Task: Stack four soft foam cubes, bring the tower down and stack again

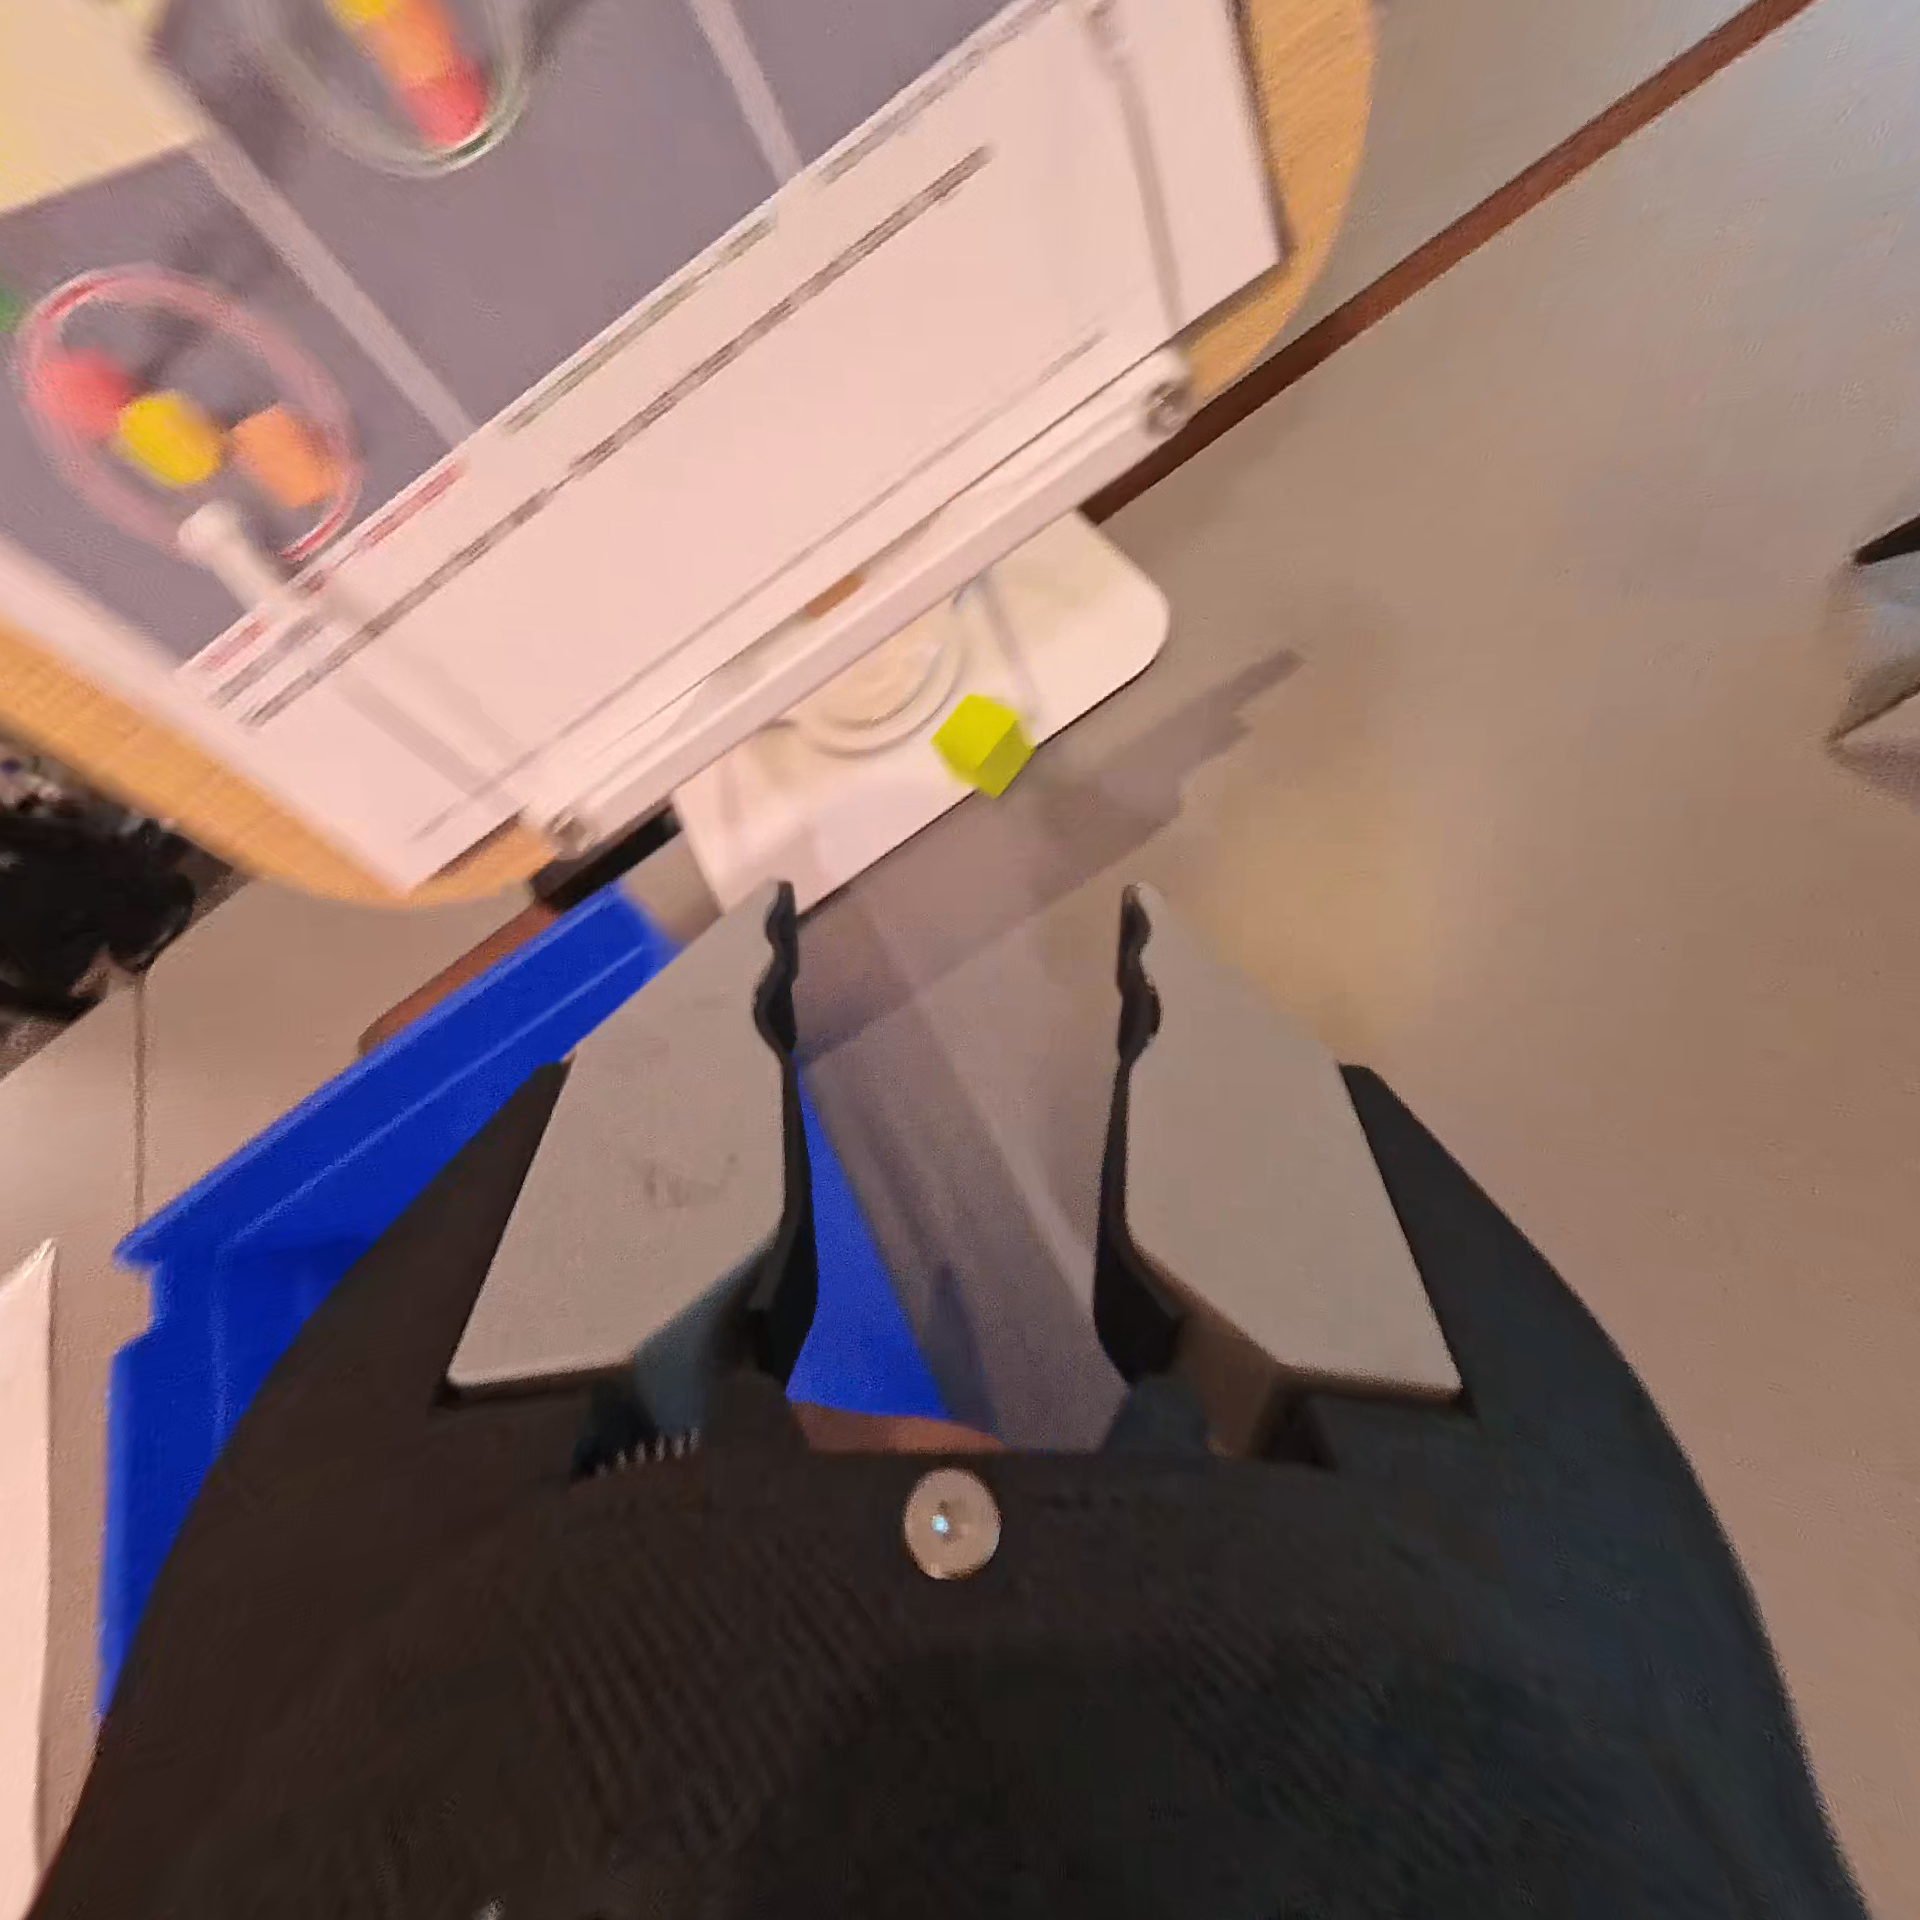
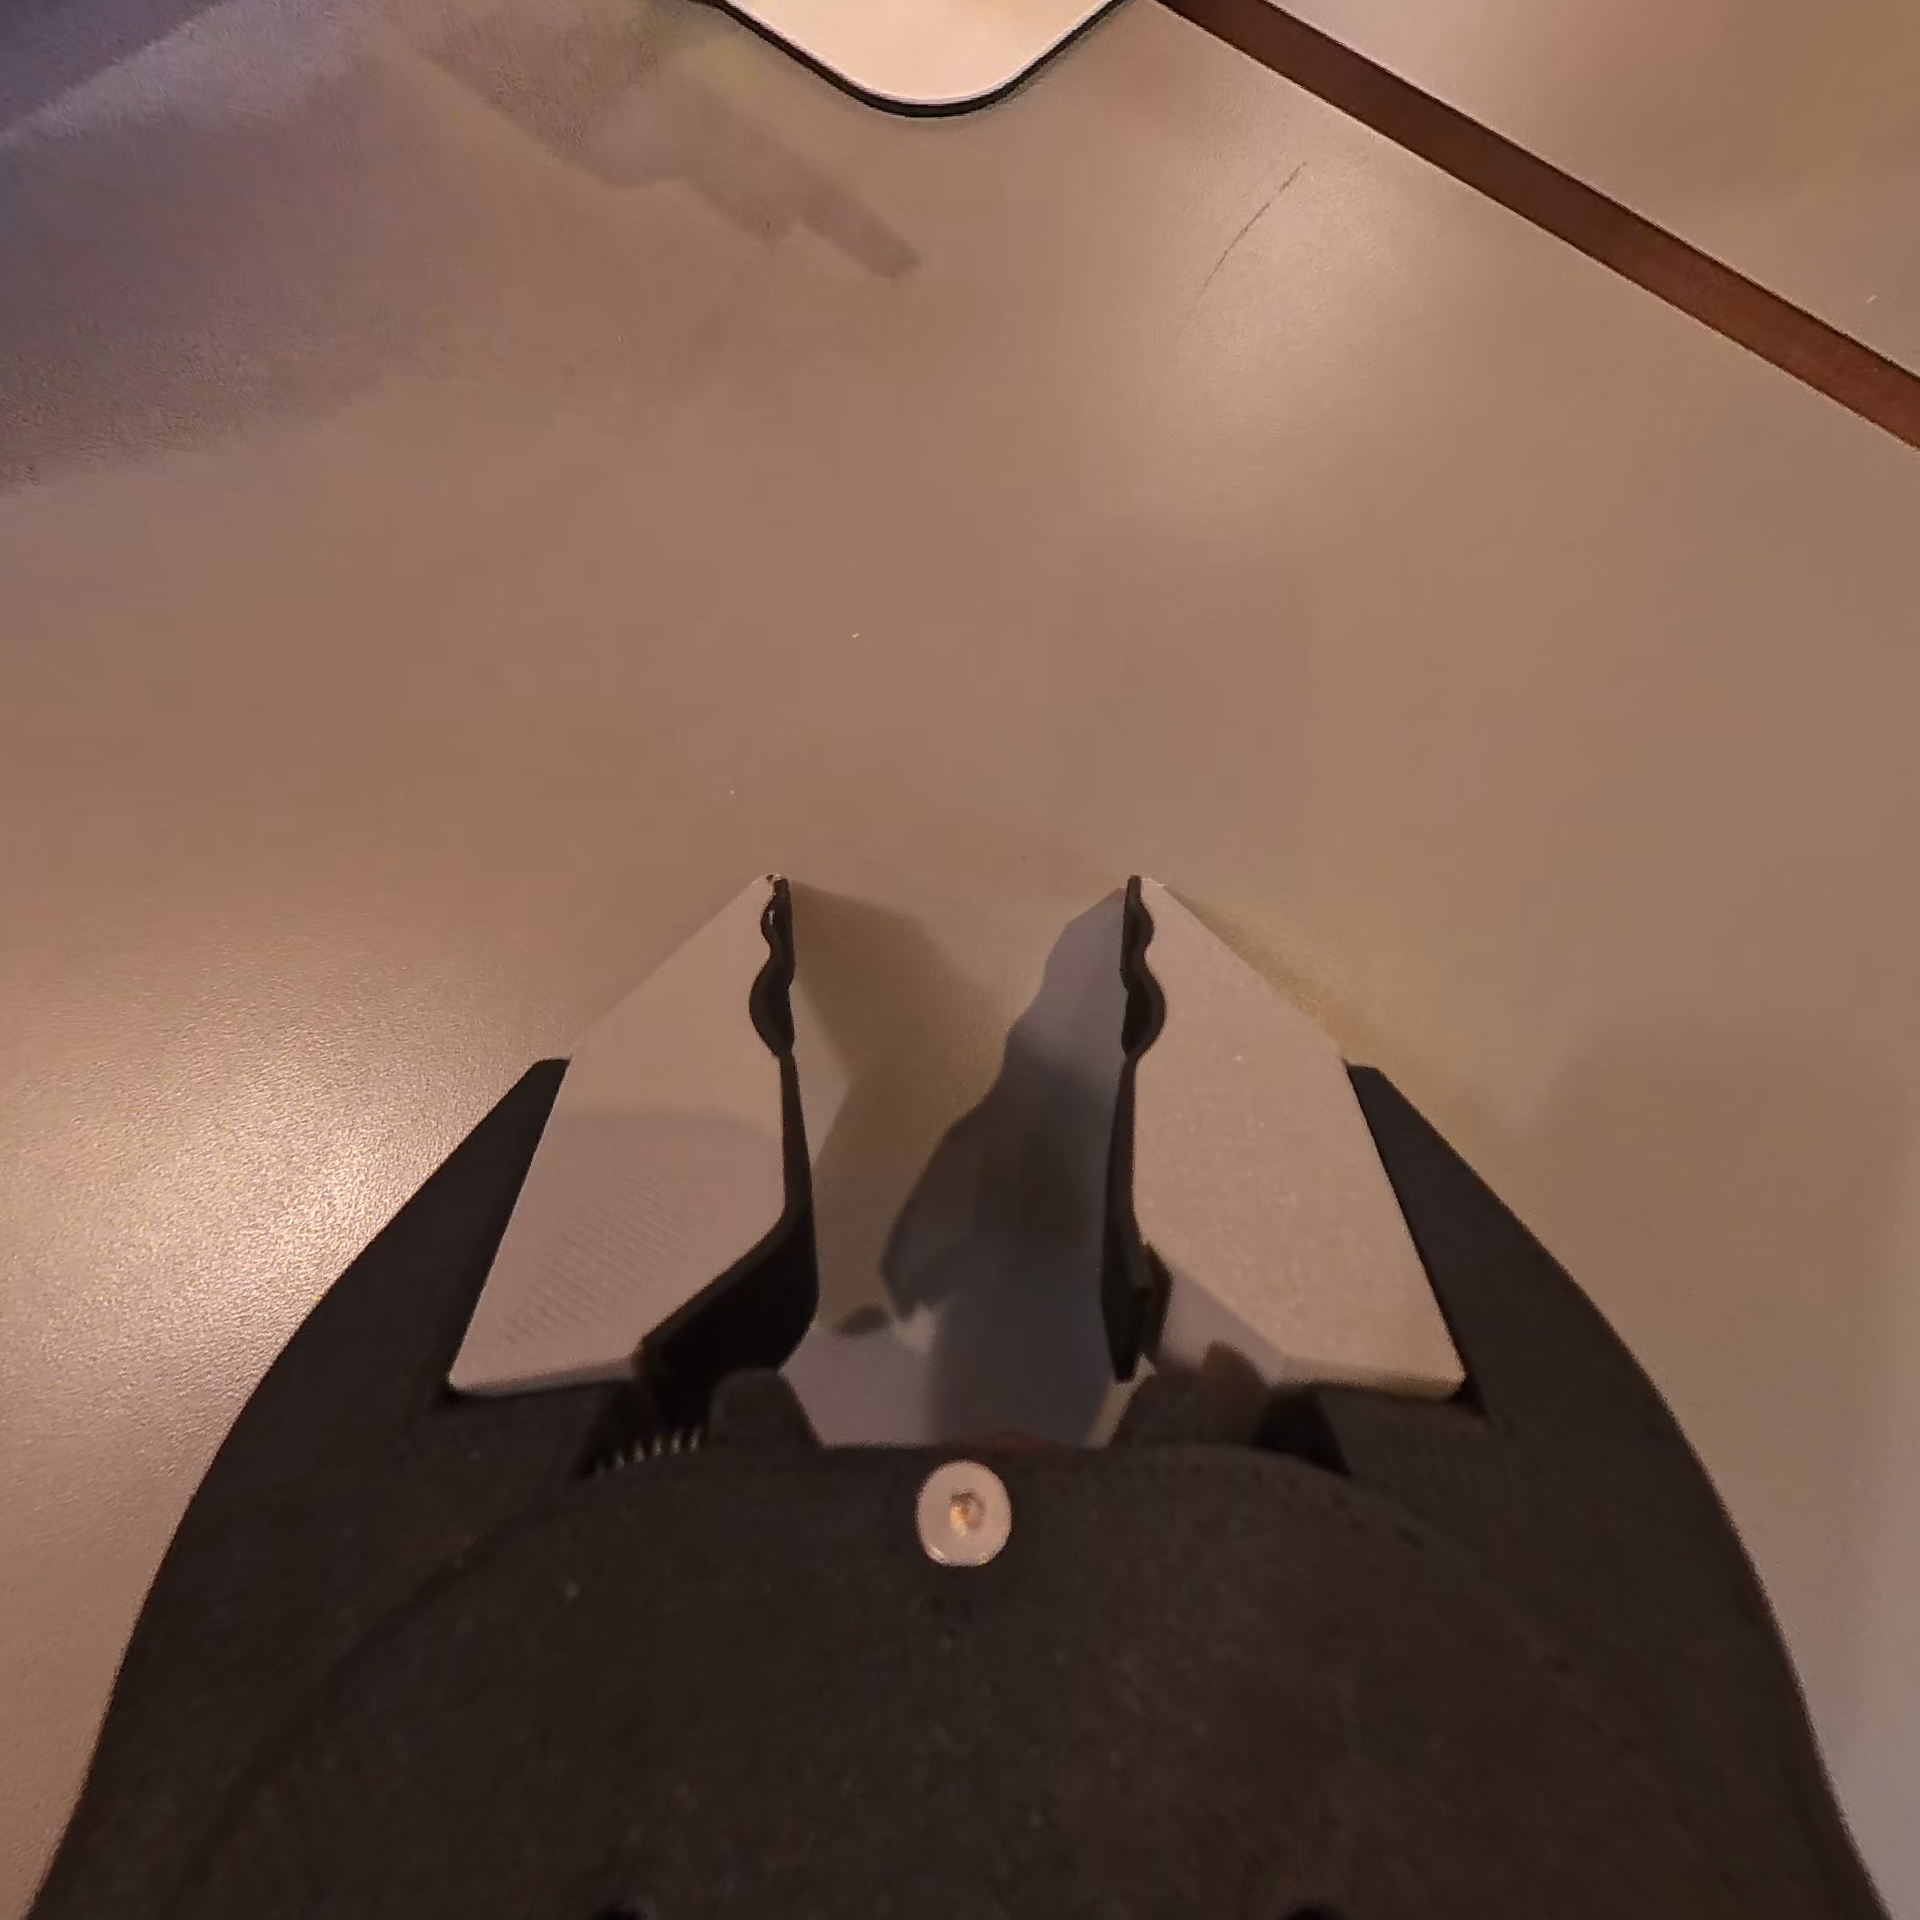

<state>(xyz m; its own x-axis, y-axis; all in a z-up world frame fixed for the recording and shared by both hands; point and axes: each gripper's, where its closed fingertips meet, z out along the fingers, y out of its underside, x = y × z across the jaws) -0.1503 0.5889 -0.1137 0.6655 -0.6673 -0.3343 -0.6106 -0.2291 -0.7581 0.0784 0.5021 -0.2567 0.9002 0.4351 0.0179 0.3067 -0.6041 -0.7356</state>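
Left gripper (image 1: 956, 904), seen in the left wrist view, holds its jaws well apart with nothing between them, above a grey table (image 1: 1507, 831). Beyond its tips, at the centre of the frame, a yellow foam cube (image 1: 983, 744) sits at the edge of a white tray (image 1: 1091, 634), well apart from the fingers. A printed board (image 1: 748, 436) on a stand fills the upper left (the picture is blurred, so fine detail cannot be told). A blue bin (image 1: 416, 1143) lies at lower left. Right gripper (image 2: 954, 902), in the right wrist view, is likewise spread wide and empty over bare table (image 2: 935, 571); a rounded corner of the white tray (image 2: 914, 52) shows at the top edge of that frame
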